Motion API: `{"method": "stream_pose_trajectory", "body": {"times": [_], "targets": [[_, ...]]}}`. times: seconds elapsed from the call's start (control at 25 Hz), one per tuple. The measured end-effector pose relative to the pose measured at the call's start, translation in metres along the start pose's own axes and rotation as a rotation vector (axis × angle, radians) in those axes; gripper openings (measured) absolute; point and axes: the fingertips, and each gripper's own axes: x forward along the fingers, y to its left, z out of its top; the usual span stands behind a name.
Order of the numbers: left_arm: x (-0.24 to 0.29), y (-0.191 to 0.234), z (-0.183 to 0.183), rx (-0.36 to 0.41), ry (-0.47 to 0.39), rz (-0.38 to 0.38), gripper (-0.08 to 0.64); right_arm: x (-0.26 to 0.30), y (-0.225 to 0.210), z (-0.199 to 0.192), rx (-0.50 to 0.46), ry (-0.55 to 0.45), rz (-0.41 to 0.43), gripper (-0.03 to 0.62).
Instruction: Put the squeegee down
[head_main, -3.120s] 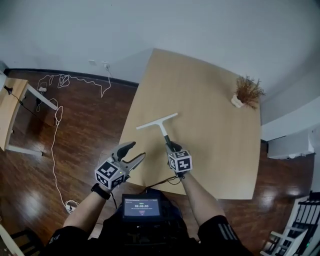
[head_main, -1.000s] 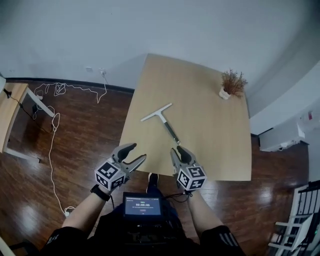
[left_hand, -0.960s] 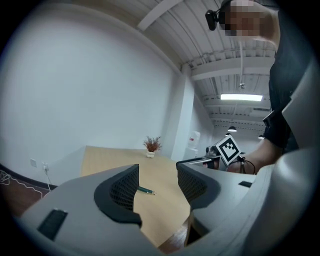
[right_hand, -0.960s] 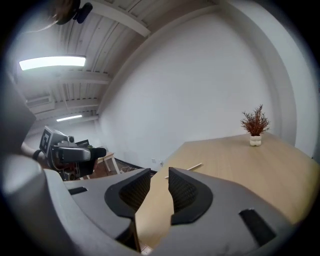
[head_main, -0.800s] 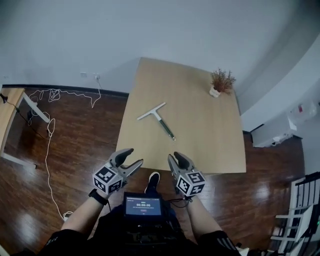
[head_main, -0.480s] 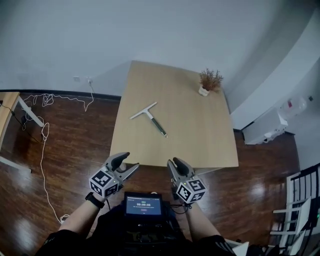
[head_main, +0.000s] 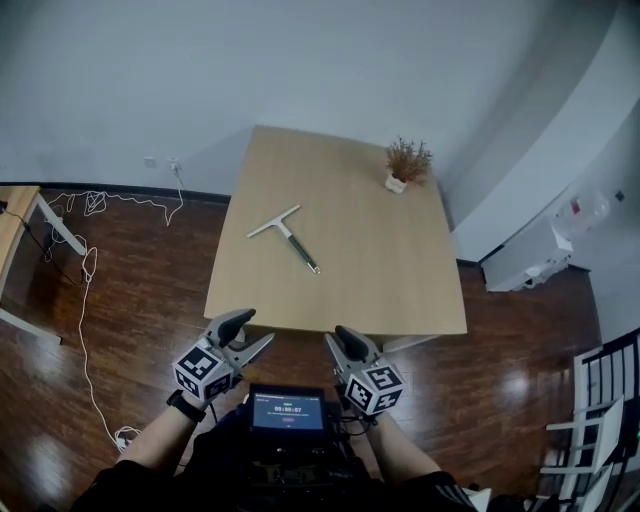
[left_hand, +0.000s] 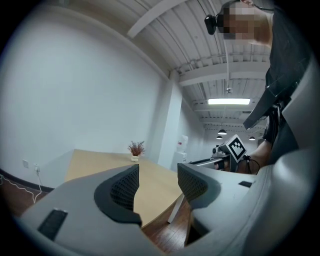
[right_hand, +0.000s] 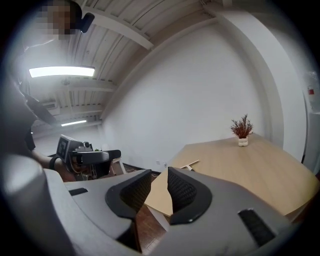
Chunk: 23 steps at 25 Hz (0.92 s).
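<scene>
The squeegee (head_main: 284, 237) lies flat on the light wooden table (head_main: 380, 270), pale blade toward the far left and dark handle pointing toward me. Nothing touches it. In the right gripper view a bit of the squeegee (right_hand: 190, 164) shows on the table's edge past the jaws. My left gripper (head_main: 252, 332) and right gripper (head_main: 343, 340) hang side by side over the wood floor, short of the table's near edge. Both are open with nothing between their fingers. The left gripper (left_hand: 157, 182) looks along the table; the right gripper (right_hand: 159, 192) looks at its near corner.
A small potted plant (head_main: 401, 163) stands at the table's far right. White cables (head_main: 92, 255) trail over the floor at left beside another desk (head_main: 12, 220). A white unit (head_main: 530, 262) stands at right. A screen (head_main: 288, 411) sits at my chest.
About three seconds ago my right gripper held the squeegee's handle; it has let go. Both grippers have drawn back off the table as I stepped away; the squeegee stays put.
</scene>
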Motion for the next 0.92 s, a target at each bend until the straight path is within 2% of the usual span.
{"method": "stream_pose_trajectory", "body": {"times": [0.16, 0.28, 0.48, 0.68, 0.92], "targets": [[0.006, -0.013, -0.002, 0.025, 0.014, -0.004, 0.235, -0.010, -0.009, -0.003, 0.004, 0.011, 0.000, 0.126], [0.007, -0.024, 0.006, 0.013, 0.016, 0.004, 0.235, -0.013, -0.009, -0.002, -0.001, 0.014, 0.023, 0.126], [0.008, -0.032, 0.006, 0.004, 0.015, 0.020, 0.235, -0.017, -0.008, 0.002, -0.011, 0.013, 0.046, 0.125], [0.009, -0.032, 0.000, 0.030, 0.016, 0.018, 0.235, -0.019, -0.008, 0.002, -0.019, 0.014, 0.060, 0.117], [0.009, -0.034, 0.010, -0.018, 0.005, 0.044, 0.235, -0.017, -0.008, 0.002, -0.009, 0.014, 0.064, 0.117]]}}
